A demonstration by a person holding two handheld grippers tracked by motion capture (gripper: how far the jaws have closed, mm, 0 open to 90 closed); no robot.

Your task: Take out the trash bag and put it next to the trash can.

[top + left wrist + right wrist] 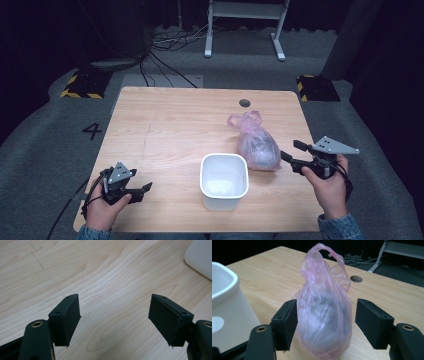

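Pink bag (pixel 324 315) sat on table (pixel 165 130) just right of white tub (pixel 224 181), between R gripper (pixel 325 325) jaws, spread wide & not yet closed, prob lined up for grab. L gripper (pixel 115 322) rested low nr table's front-left corner w/ jaws apart, holding nothing.

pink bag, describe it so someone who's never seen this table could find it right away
On the wooden table, look right of the white tub near the front edge. The pink bag lies beside it, in front of the right gripper: a see-through, crinkled plastic bag, tied at the top, with something dark inside.
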